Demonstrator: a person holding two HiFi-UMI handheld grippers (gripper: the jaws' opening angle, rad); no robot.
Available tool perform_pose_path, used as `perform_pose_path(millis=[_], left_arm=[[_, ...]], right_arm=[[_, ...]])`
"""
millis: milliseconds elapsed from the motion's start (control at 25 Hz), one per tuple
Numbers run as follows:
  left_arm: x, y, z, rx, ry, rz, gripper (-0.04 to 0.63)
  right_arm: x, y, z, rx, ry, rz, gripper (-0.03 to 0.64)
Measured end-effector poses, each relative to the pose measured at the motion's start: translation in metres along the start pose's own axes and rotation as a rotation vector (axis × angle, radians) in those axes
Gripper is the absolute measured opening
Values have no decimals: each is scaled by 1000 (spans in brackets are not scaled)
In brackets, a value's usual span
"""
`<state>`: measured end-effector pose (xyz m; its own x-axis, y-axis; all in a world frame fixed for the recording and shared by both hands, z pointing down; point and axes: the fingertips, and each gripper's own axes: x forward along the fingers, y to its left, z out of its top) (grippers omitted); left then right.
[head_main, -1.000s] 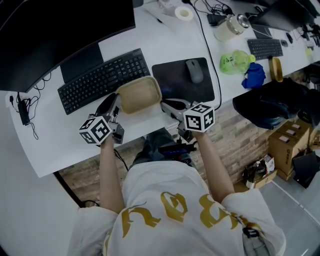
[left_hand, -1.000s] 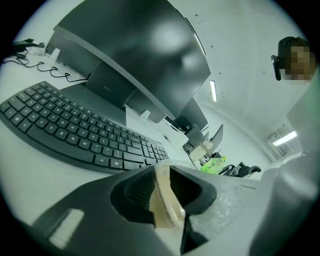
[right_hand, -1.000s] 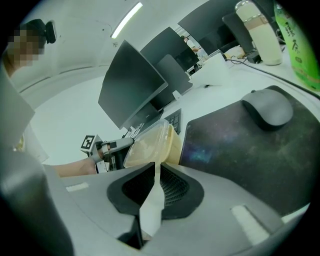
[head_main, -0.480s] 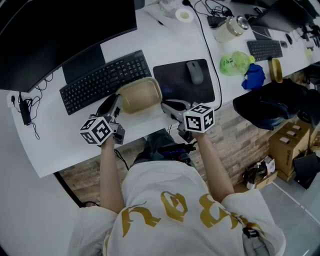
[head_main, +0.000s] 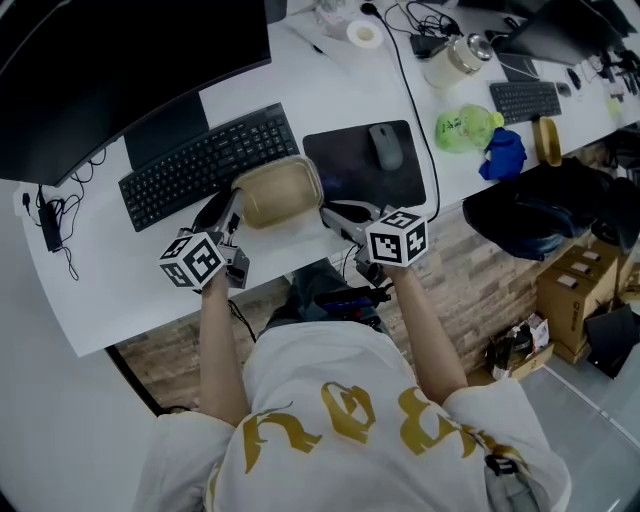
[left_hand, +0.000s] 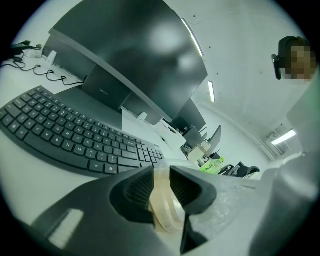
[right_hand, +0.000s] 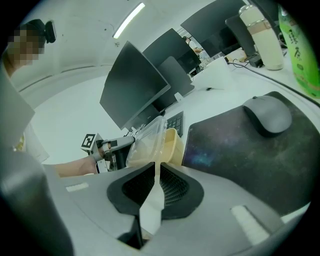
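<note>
A beige plastic food container (head_main: 279, 190) with a clear lid is held just above the white desk (head_main: 120, 268), between the keyboard (head_main: 208, 162) and the mouse pad (head_main: 362, 165). My left gripper (head_main: 231, 205) is shut on the container's left rim (left_hand: 165, 210). My right gripper (head_main: 330, 212) is shut on the right rim, where the clear lid edge (right_hand: 152, 200) sits between its jaws. In the right gripper view the container (right_hand: 155, 145) tilts up and the left gripper (right_hand: 112, 149) shows behind it.
A grey mouse (head_main: 381, 145) lies on the dark pad. A large monitor (head_main: 110, 70) stands behind the keyboard. Farther right are a green bottle (head_main: 464, 127), a blue cloth (head_main: 502, 155), a jar (head_main: 449, 60), tape (head_main: 364, 33) and cables. Cardboard boxes (head_main: 585, 285) sit on the floor.
The container has tilted slightly in both grippers; the keyboard appears a little lower and farther in the left gripper view. Both holds are unchanged.
</note>
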<state>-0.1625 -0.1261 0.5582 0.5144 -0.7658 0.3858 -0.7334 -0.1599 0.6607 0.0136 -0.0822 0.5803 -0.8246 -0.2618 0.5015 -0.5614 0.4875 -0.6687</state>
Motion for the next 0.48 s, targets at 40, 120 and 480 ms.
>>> perform_pose_path(millis=[40, 120, 480], left_arm=[[0, -1, 0, 2, 0, -1, 95], [-1, -2, 1, 2, -4, -3, 95], [-7, -11, 8, -7, -42, -20, 95]], right_arm=[[-1, 0, 0, 0, -1, -1, 57], [-1, 1, 1, -5, -3, -2, 57], [-7, 6, 7, -23, -24, -1, 49]])
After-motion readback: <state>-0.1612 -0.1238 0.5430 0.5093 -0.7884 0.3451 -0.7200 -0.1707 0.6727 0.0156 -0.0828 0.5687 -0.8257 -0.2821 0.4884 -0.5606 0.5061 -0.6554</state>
